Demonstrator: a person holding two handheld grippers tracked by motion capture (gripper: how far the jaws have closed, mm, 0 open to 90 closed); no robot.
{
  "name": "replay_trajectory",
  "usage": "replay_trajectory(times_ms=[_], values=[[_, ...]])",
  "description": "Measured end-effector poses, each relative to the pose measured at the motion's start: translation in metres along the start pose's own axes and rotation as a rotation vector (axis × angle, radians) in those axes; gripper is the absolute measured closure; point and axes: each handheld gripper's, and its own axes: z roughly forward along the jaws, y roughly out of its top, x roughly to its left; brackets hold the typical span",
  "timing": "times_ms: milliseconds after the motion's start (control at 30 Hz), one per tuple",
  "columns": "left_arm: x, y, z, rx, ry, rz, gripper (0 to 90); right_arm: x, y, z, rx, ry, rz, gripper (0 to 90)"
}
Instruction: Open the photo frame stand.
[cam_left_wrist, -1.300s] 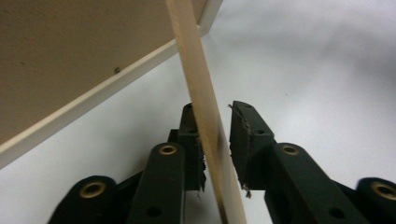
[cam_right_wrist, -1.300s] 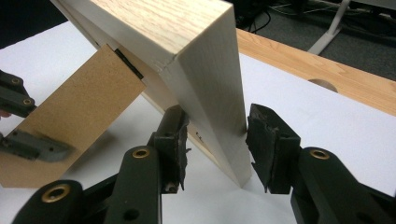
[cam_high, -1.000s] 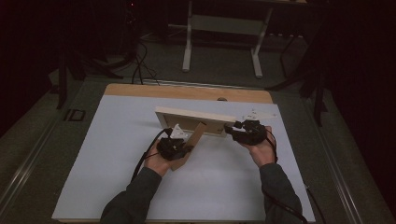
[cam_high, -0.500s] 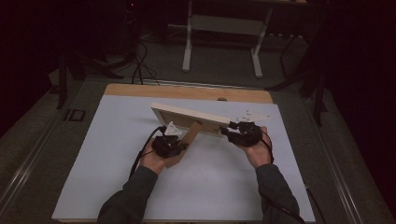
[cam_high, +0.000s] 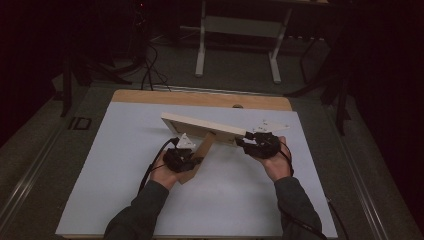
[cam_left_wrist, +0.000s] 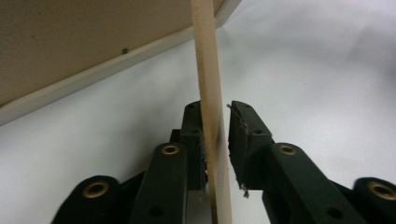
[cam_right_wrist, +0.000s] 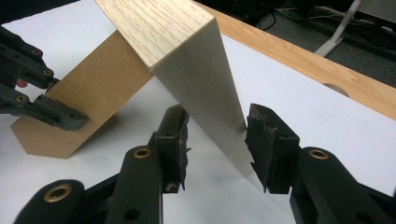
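Note:
A light wooden picture frame (cam_high: 200, 125) stands tilted on the white table cover, with its brown fold-out stand (cam_high: 202, 152) angled toward me. My left gripper (cam_high: 194, 161) is at the stand's lower end. In the left gripper view the thin stand board (cam_left_wrist: 208, 70) runs between the jaws of that gripper (cam_left_wrist: 217, 126). One pad touches the board and the other stands off with a gap; these jaws have just been opening. My right gripper (cam_high: 245, 142) is shut on the frame's right end (cam_right_wrist: 205, 79), which sits between its pads (cam_right_wrist: 217, 135).
The white cover (cam_high: 125, 175) lies on a wooden table whose bare far edge (cam_high: 200, 97) shows a small hole. Metal desk legs (cam_high: 240, 30) and cables (cam_high: 147, 60) stand on the dark floor beyond. A cable trails from each gripper along the forearms.
The frame has swung slightly, its right end dropping lower with the right gripper. The left gripper has stayed at the stand.

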Motion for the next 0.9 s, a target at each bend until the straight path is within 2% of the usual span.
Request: replay_trajectory(times_ms=[200,400,900], values=[[0.0,0.0,-0.001,-0.007,-0.036,-0.001,66.8,-0.001,-0.001,0.0,-0.006,0.01,0.019,57.4],[0.001,-0.001,-0.002,-0.015,-0.051,-0.008,62.5,-0.003,-0.003,0.0,-0.007,0.021,0.035,56.9],[0.006,-0.003,-0.01,-0.044,-0.064,-0.031,60.2,-0.008,-0.01,-0.003,-0.001,0.015,0.046,56.0]])
